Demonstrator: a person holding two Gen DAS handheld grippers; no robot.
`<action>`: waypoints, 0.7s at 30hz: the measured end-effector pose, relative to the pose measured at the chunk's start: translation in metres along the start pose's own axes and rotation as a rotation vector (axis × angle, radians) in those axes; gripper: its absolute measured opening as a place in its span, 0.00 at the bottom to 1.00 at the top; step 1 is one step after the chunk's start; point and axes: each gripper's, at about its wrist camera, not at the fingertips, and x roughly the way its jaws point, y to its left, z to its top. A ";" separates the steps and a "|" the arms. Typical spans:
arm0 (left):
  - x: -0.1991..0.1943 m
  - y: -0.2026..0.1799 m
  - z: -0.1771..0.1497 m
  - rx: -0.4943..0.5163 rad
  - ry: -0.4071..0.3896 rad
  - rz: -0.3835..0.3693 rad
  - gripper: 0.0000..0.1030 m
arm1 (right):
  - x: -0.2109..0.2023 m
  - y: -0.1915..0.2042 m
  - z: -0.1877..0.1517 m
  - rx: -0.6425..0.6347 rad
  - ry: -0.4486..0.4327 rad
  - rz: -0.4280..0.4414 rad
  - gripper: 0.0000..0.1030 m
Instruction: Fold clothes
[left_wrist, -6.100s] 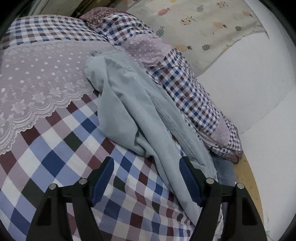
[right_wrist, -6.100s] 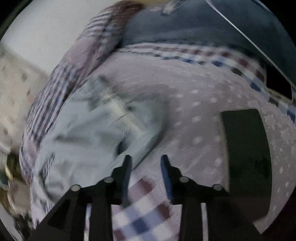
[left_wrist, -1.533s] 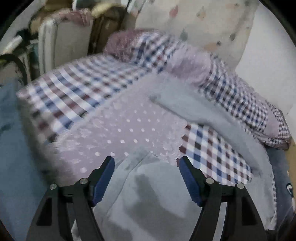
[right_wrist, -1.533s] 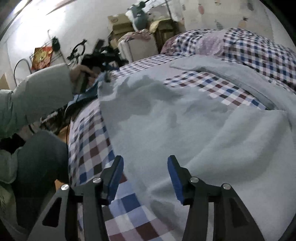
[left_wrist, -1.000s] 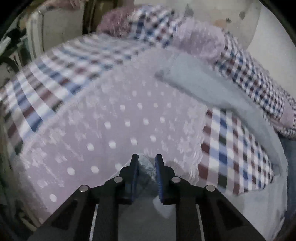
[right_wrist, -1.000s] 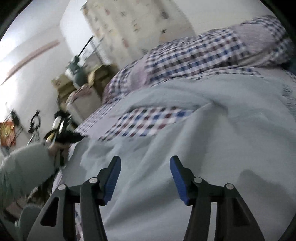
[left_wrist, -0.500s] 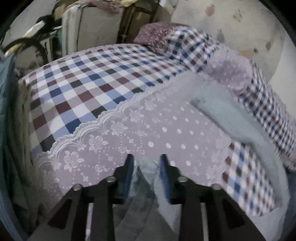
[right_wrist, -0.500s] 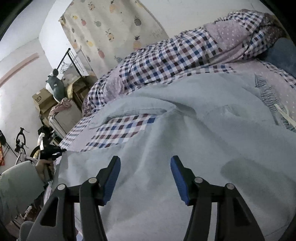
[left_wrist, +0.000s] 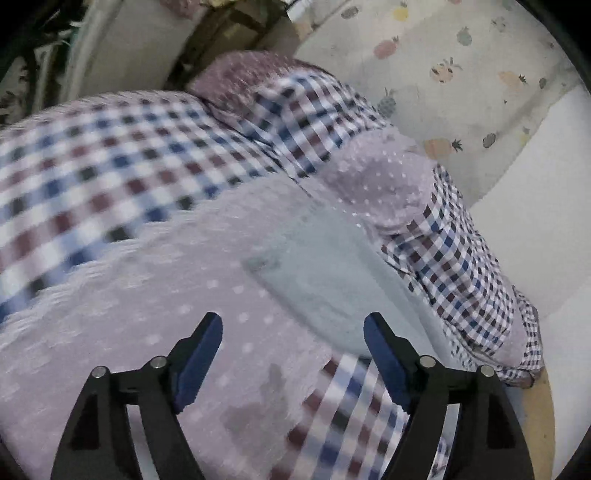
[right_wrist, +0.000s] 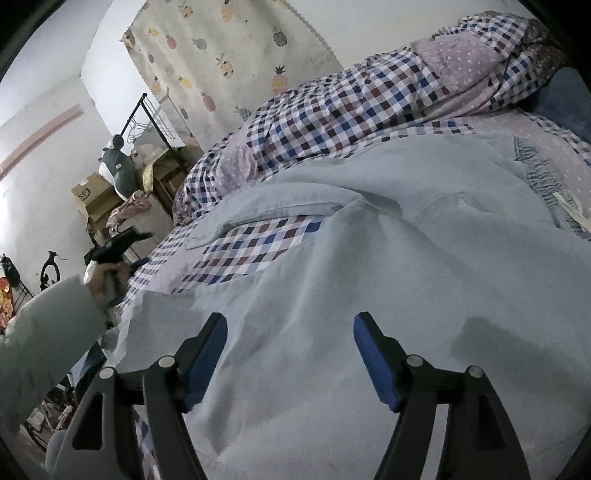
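A pale blue garment (right_wrist: 369, 288) lies spread flat over the checked bedspread (right_wrist: 243, 254). My right gripper (right_wrist: 290, 354) hovers open just above its near part, with nothing between the fingers. In the left wrist view only one sleeve end of the garment (left_wrist: 317, 273) shows, lying on the lilac dotted panel (left_wrist: 147, 295) ahead of the fingers. My left gripper (left_wrist: 293, 354) is open and empty above that panel. The right wrist view shows the left gripper (right_wrist: 118, 243) far left, held in a hand with a pale sleeve (right_wrist: 48, 325).
A rolled checked quilt (right_wrist: 369, 96) runs along the far side of the bed against a white wall with a pineapple-print cloth (right_wrist: 229, 55). Boxes and a clothes rack (right_wrist: 140, 155) stand beyond the bed's end. A wooden floor strip (left_wrist: 543, 417) shows at right.
My left gripper, shut on the garment's corner half a second ago, has opened, let go and swung toward the sleeve. My right gripper stays open over the garment.
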 end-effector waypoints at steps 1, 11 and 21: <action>0.018 -0.002 0.005 -0.007 0.012 0.002 0.80 | -0.003 -0.002 0.000 0.001 -0.005 0.000 0.74; 0.117 0.022 0.027 -0.183 0.016 0.150 0.45 | -0.003 -0.022 0.002 0.104 -0.027 0.036 0.76; 0.068 0.010 0.055 -0.134 -0.194 0.084 0.16 | 0.009 -0.031 -0.005 0.112 0.009 -0.009 0.76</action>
